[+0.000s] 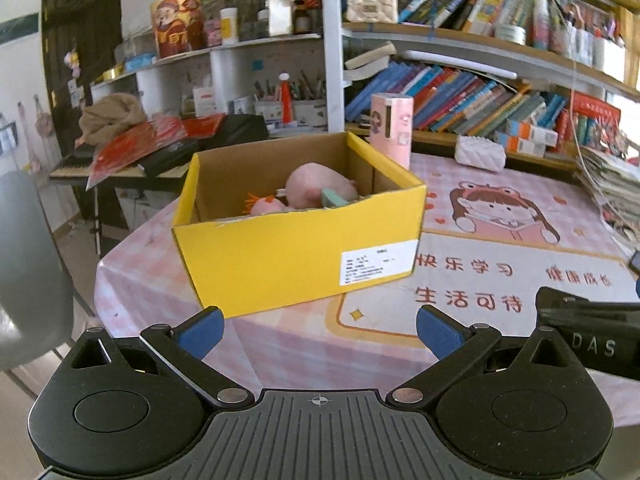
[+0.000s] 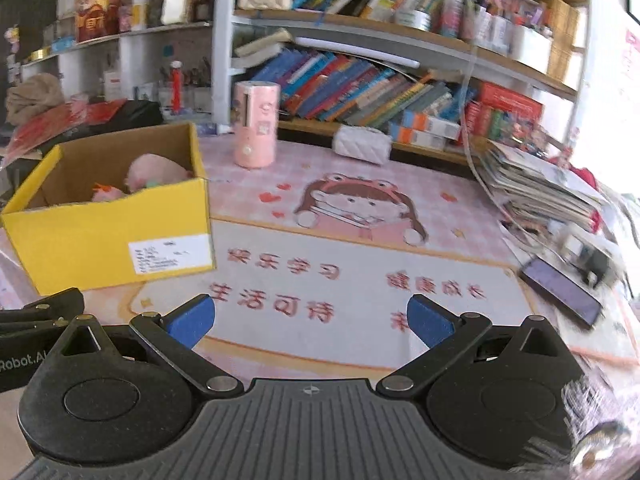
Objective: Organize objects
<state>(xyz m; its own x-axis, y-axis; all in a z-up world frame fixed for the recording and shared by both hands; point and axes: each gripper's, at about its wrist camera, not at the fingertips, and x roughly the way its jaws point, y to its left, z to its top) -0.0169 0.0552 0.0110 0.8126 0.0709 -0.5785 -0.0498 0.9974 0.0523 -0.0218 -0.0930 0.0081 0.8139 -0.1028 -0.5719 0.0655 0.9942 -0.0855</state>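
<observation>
The left gripper has its blue-padded jaws spread wide apart with nothing between them, held above the near edge of the table. The right gripper is likewise agape and empty, over the printed mat that covers the tabletop. Just beyond the left jaws, toward the table's left edge, stands an open yellow cardboard box. Inside it lie a pink plush pig and a smaller pink toy with orange tufts, touching each other. Near the far edge stand a pink cylindrical container and a white quilted pouch. At the right edge rest a stack of papers and a phone.
</observation>
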